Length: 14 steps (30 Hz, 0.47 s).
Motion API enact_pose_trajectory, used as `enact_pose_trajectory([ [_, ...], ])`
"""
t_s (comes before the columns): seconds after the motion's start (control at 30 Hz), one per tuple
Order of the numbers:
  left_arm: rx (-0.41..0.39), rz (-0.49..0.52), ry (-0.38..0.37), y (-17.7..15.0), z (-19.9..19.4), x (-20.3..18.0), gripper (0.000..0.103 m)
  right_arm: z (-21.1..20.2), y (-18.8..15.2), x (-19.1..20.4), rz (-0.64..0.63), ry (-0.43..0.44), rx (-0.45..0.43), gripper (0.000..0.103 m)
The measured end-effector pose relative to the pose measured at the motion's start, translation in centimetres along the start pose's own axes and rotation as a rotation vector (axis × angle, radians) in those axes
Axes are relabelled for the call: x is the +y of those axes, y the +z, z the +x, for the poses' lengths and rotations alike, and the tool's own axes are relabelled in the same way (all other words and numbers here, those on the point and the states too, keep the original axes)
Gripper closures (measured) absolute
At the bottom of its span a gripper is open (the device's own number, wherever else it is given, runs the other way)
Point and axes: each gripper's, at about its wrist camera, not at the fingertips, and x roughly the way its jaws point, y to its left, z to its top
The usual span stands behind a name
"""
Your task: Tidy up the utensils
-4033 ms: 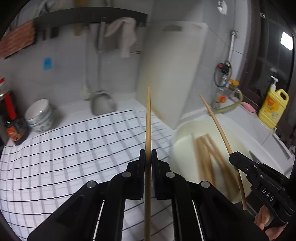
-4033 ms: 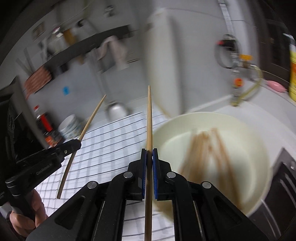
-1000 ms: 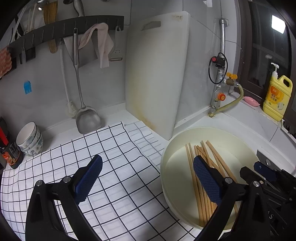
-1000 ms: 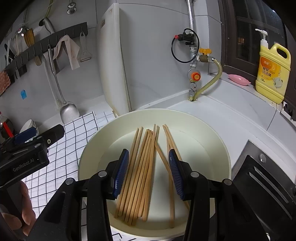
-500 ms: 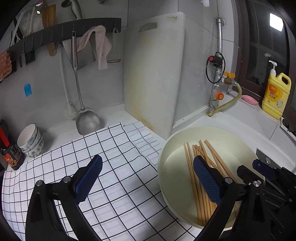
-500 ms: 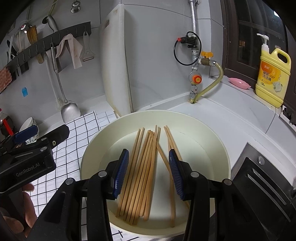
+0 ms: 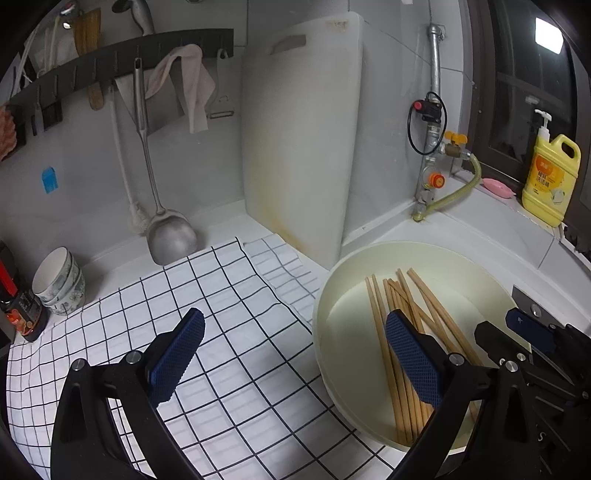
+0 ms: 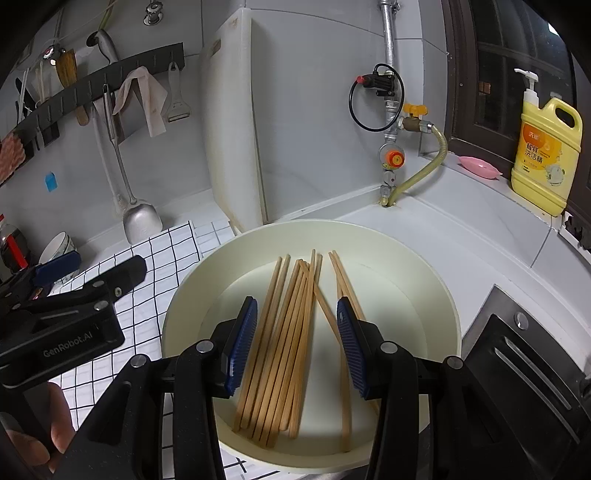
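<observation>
Nearest us, our right gripper [image 8: 297,341] stands half open and our left gripper [image 7: 295,356] wide, both empty. Beyond, at twelve o'clock, the chopsticks [image 8: 284,332] lie gathered in the basin [image 8: 448,317]; we judge little remains.

Your views are sharp but dim; a bright lamp [image 7: 549,34] glares at two o'clock, and fisheye bending darkens every corner.

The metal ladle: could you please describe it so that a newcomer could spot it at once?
Find the dark rail on the tiled wall, left of the big white cutting board. The metal ladle hangs from it, its bowl near the counter. It is the only long shiny steel utensil, beside a beige cloth.
</observation>
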Motion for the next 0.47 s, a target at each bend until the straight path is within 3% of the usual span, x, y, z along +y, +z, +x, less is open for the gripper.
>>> enact_pose_trajectory([
  [0.47,0.019,-0.032,0.01,0.08,0.14,0.48,0.006,-0.07,-0.04,0.05,-0.002,0.006,-0.002,0.058],
])
